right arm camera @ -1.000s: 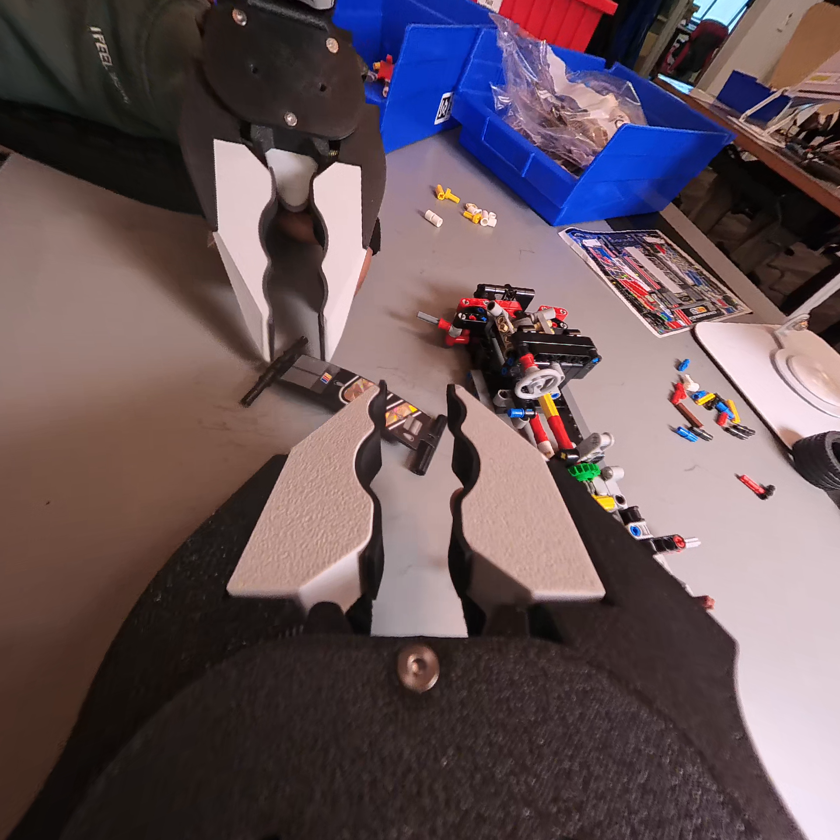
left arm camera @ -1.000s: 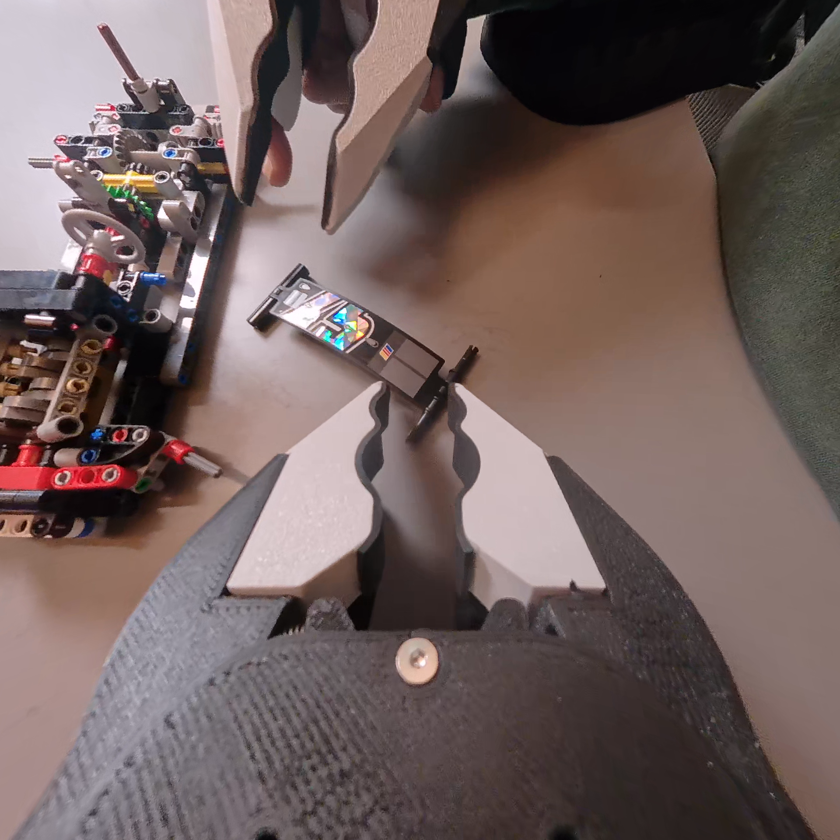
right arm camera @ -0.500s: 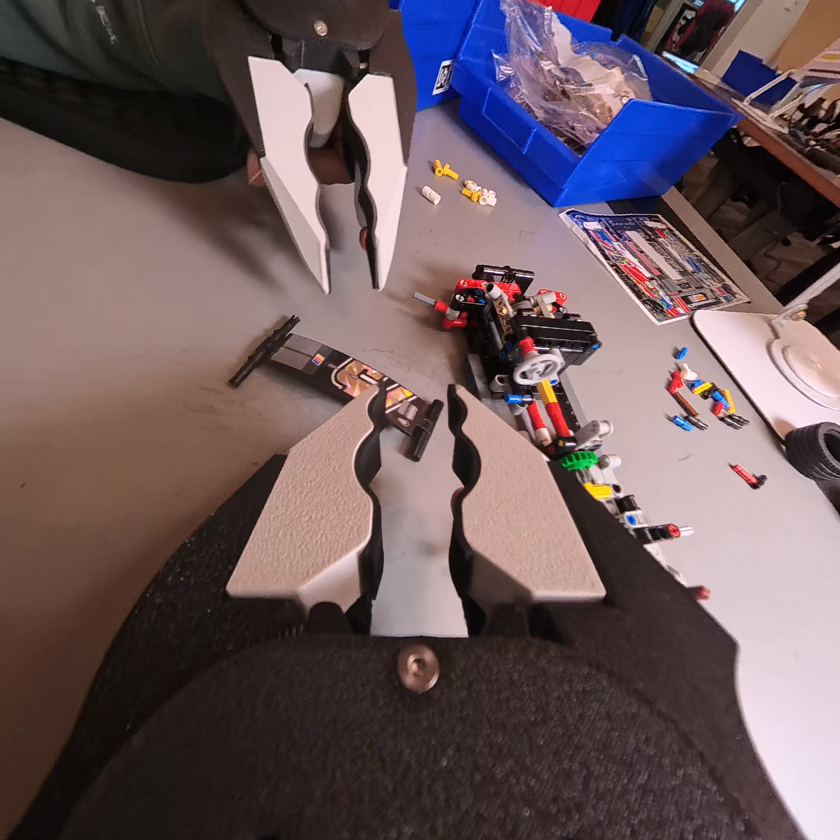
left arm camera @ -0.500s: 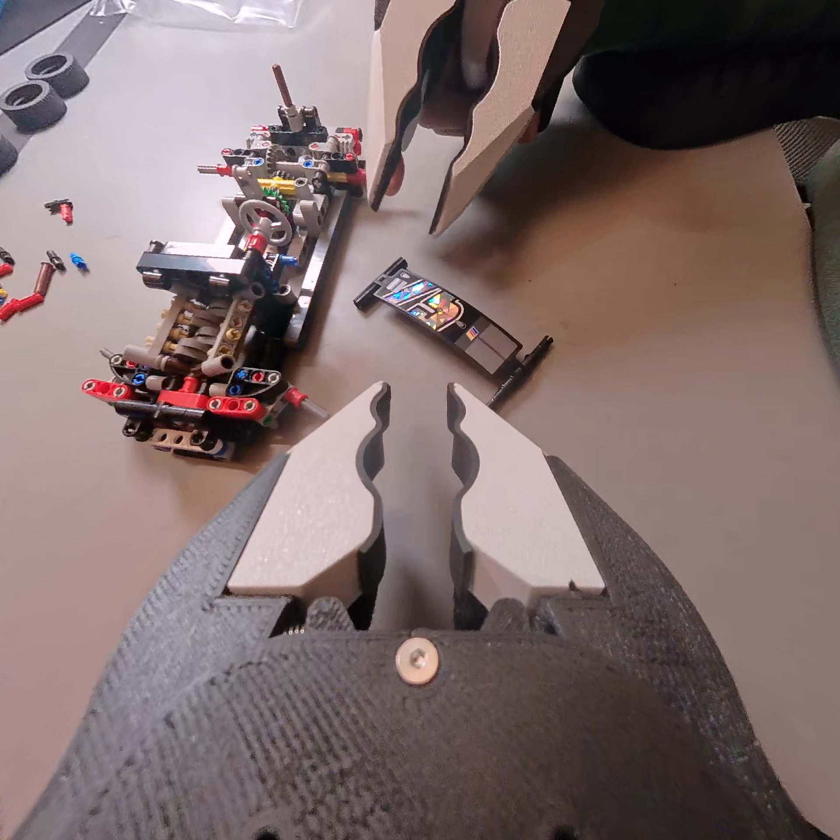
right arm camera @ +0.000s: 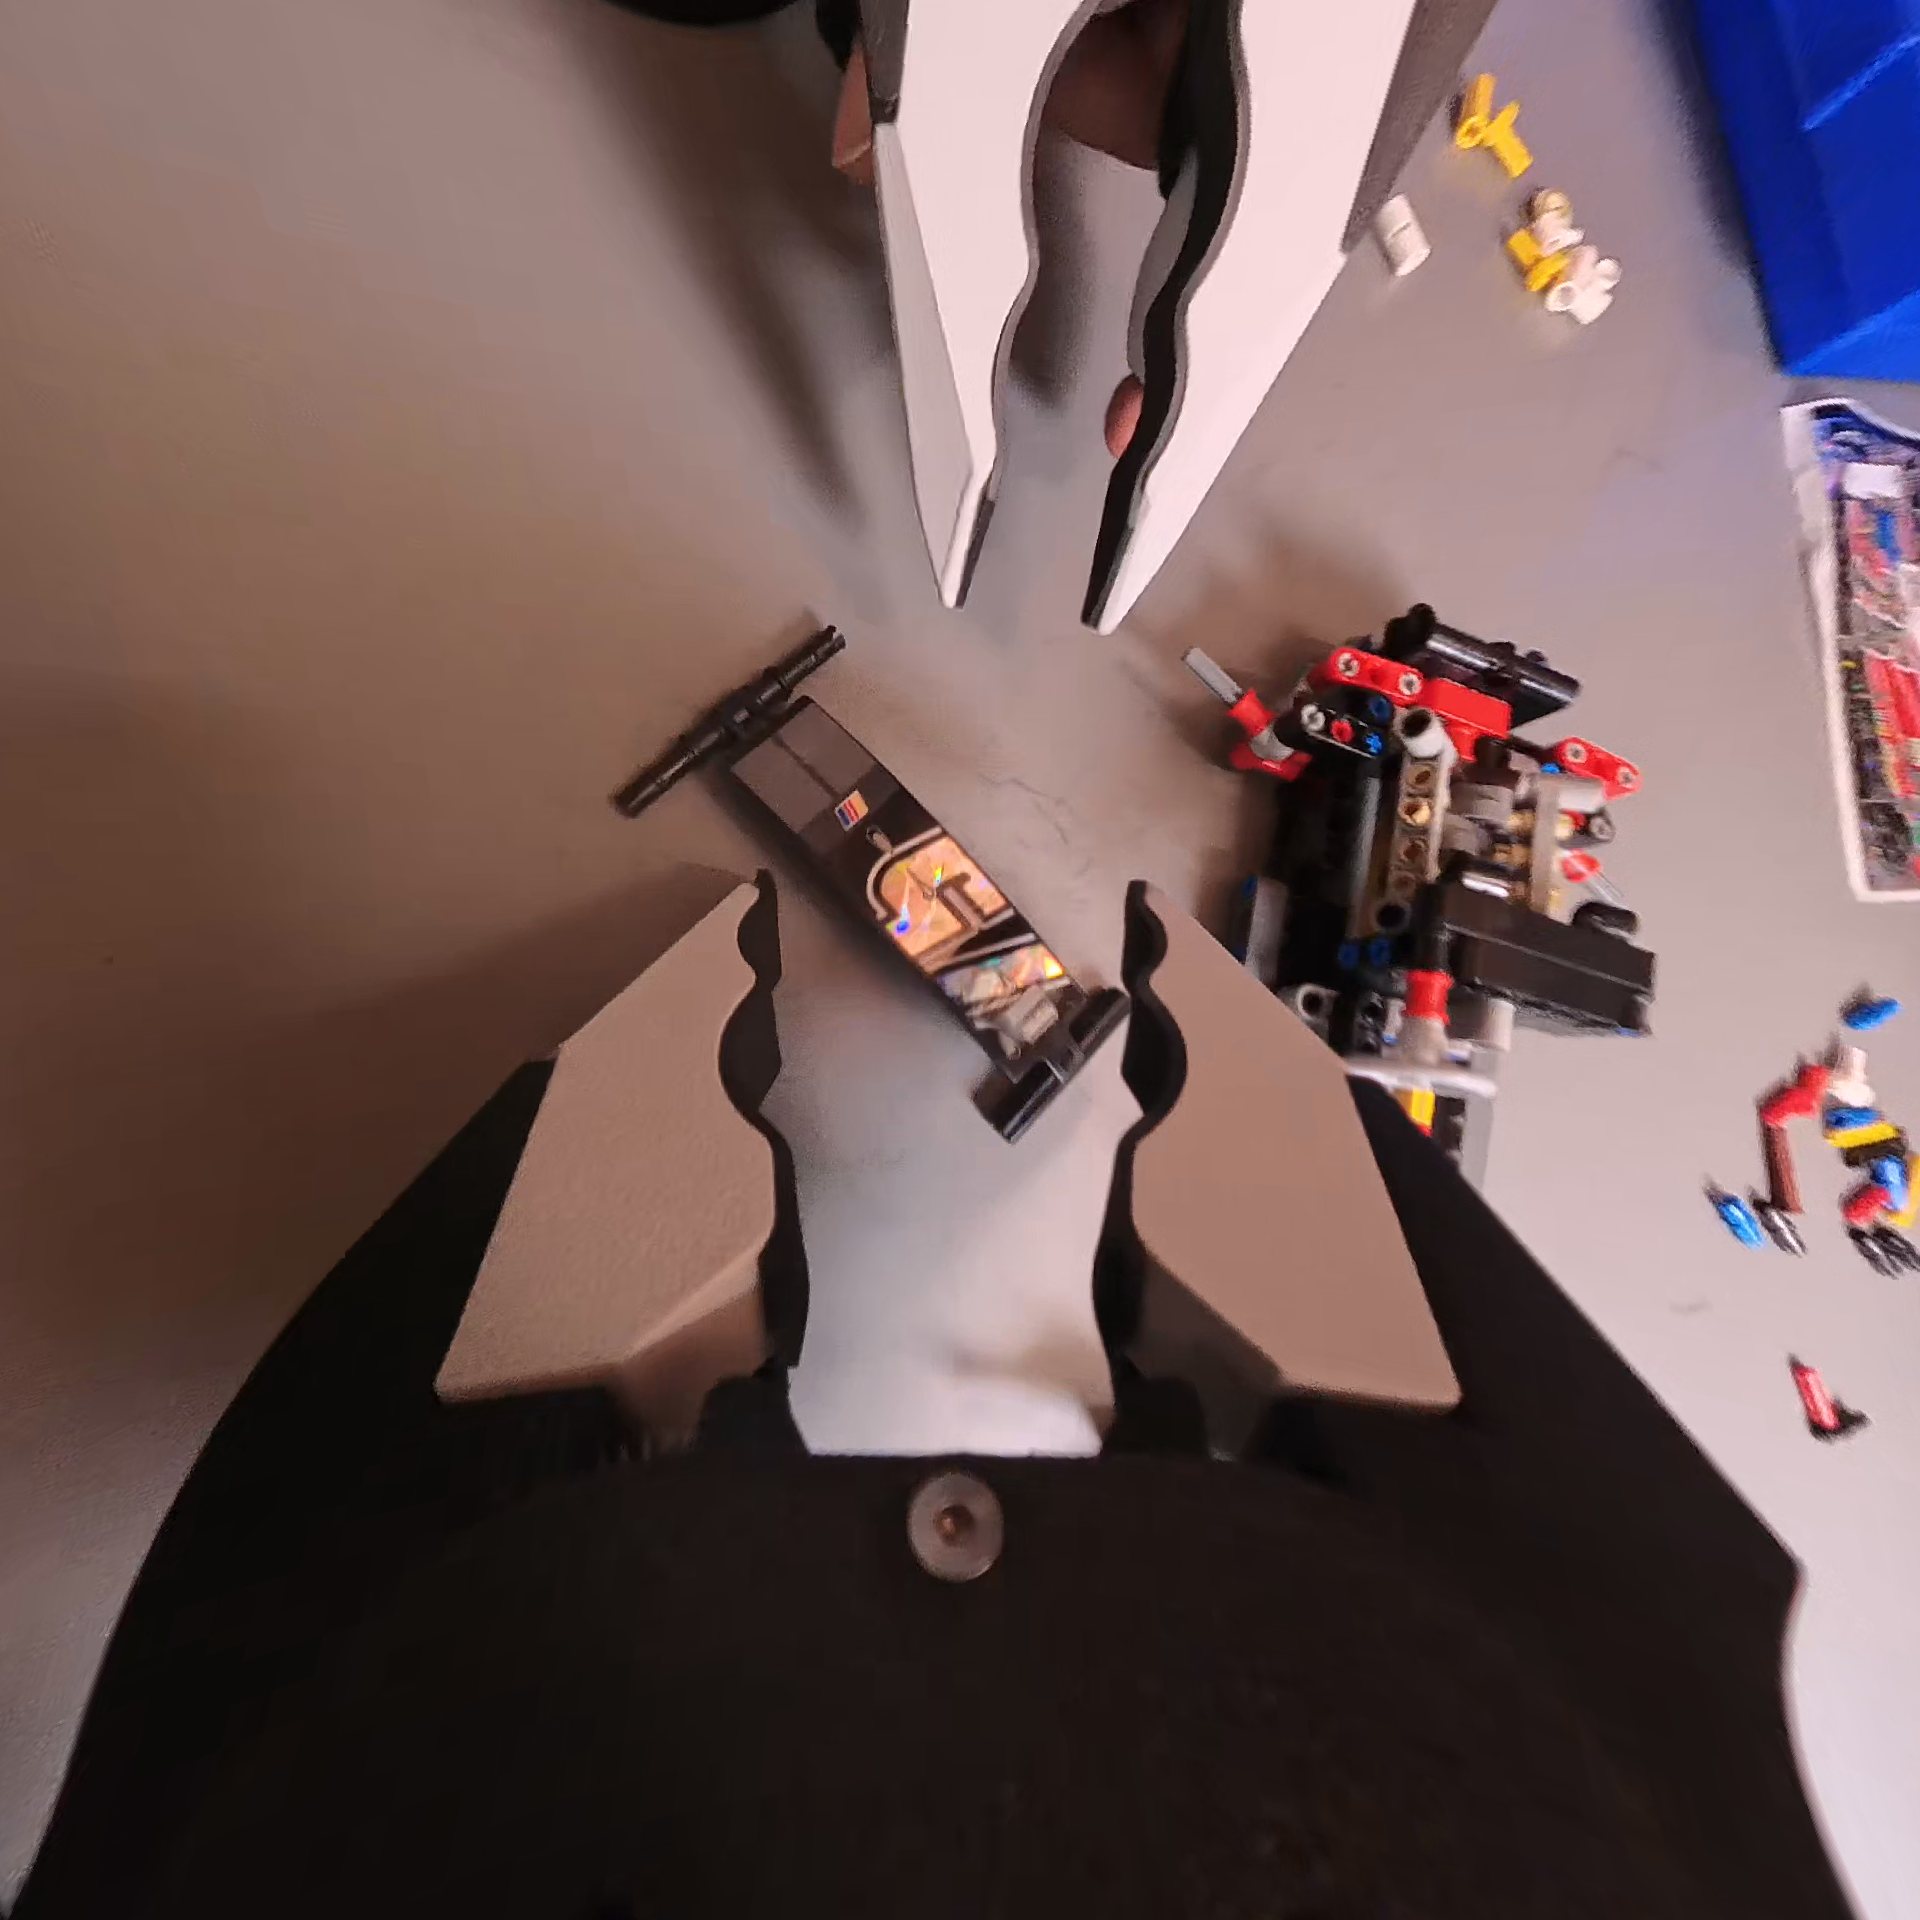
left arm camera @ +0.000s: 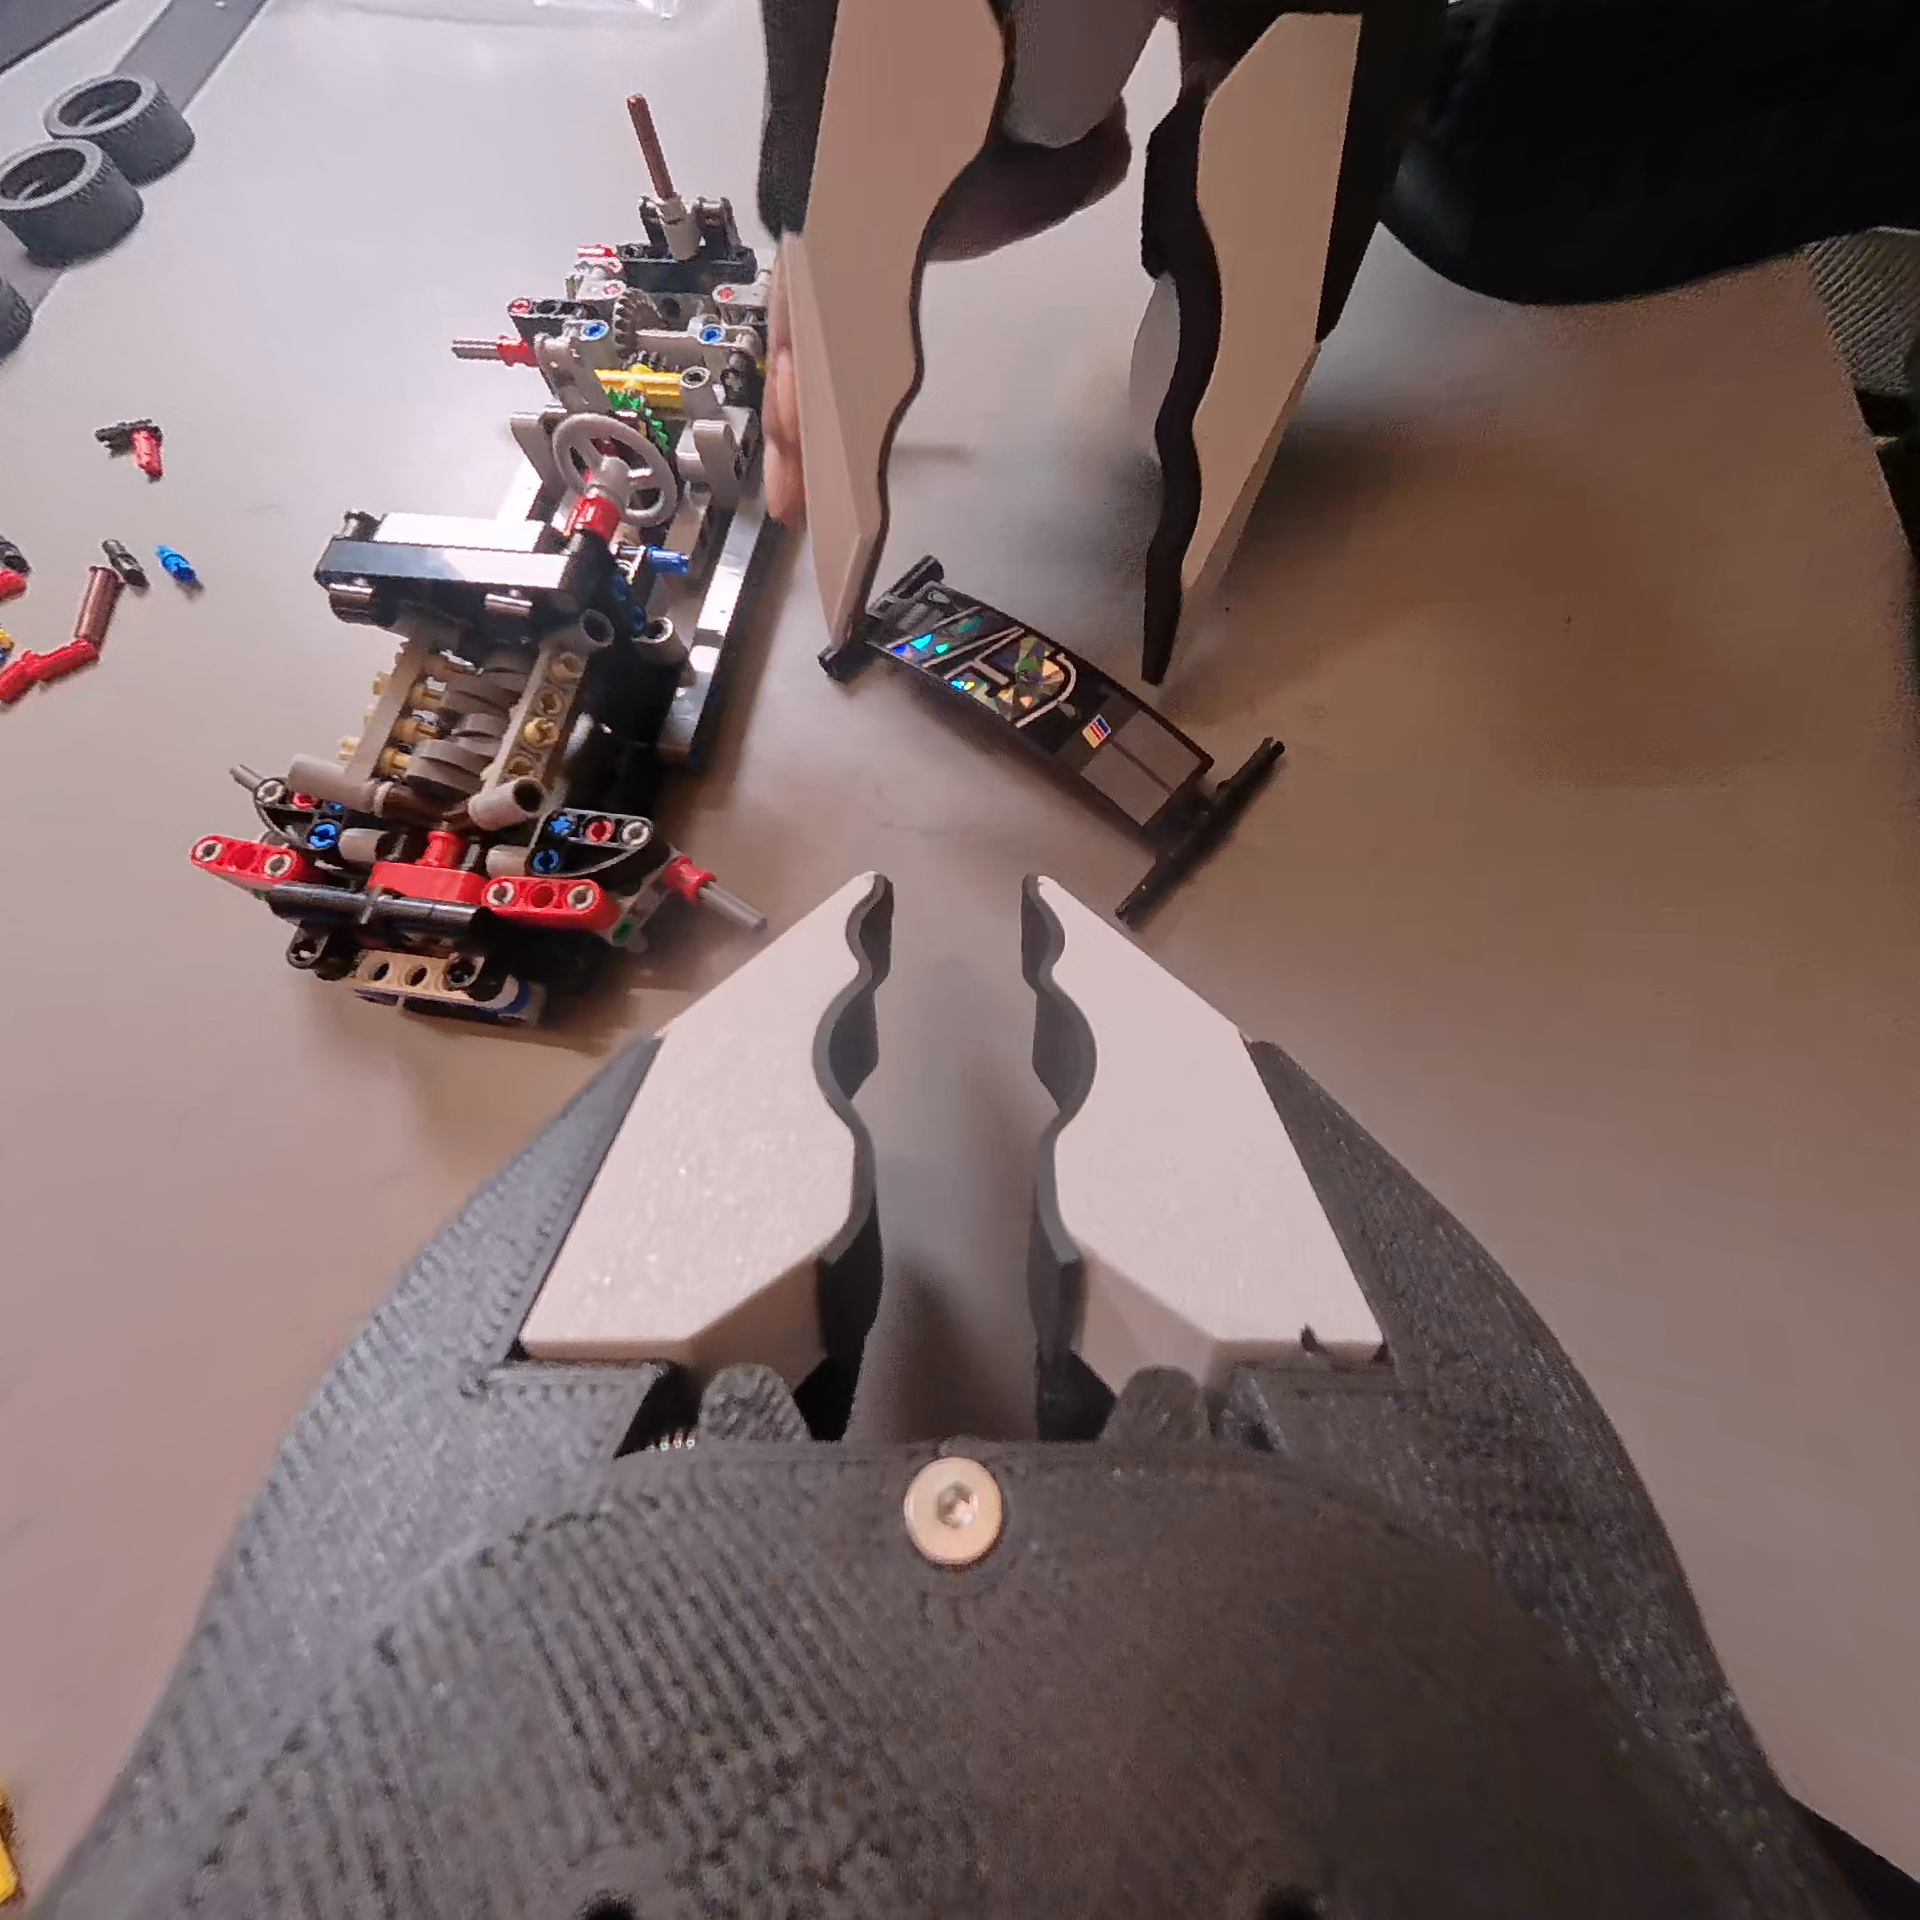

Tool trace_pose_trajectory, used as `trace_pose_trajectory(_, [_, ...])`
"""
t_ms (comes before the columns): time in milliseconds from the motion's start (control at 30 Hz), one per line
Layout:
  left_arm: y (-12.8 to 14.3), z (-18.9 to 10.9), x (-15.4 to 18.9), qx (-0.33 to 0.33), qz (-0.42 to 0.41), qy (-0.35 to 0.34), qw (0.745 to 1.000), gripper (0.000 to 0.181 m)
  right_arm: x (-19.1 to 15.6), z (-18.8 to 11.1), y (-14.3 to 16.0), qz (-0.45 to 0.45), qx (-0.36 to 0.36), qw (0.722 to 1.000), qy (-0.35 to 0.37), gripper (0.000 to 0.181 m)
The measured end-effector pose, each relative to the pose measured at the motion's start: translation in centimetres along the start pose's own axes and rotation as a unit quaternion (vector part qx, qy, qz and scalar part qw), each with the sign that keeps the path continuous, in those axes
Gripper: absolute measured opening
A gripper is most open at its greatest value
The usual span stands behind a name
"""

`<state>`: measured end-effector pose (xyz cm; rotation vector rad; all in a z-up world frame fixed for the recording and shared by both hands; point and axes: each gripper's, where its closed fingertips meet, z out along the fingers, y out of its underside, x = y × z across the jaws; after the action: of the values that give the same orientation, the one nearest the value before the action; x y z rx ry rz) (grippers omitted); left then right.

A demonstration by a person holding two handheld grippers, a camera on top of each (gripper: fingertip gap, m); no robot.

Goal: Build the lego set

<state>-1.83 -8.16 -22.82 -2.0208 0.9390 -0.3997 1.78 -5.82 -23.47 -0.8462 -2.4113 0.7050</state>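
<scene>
The right gripper (right arm camera: 943, 904) hangs with fingers spread wide either side of the black stickered panel (right arm camera: 914, 894) lying flat on the table (right arm camera: 312, 520); the left gripper (left arm camera: 954, 894), fingers slightly parted and empty, waits just short of its far end. Beyond, beside the right fingertip, stands the half-built chassis (right arm camera: 1455, 873). A skewed pinch could flip the thin panel away.

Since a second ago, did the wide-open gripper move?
Yes. The right gripper has come down toward the table and now straddles the shiny black panel beside the car chassis, and its jaws opened wider.
</scene>
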Motion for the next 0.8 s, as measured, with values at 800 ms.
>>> trace_pose_trajectory(800, [-0.1,0.3,-0.2,0.014,-0.014,0.002,1.000,0.022,-1.4,-2.7,3.7,0.108,-0.021,0.993,0.047,0.038])
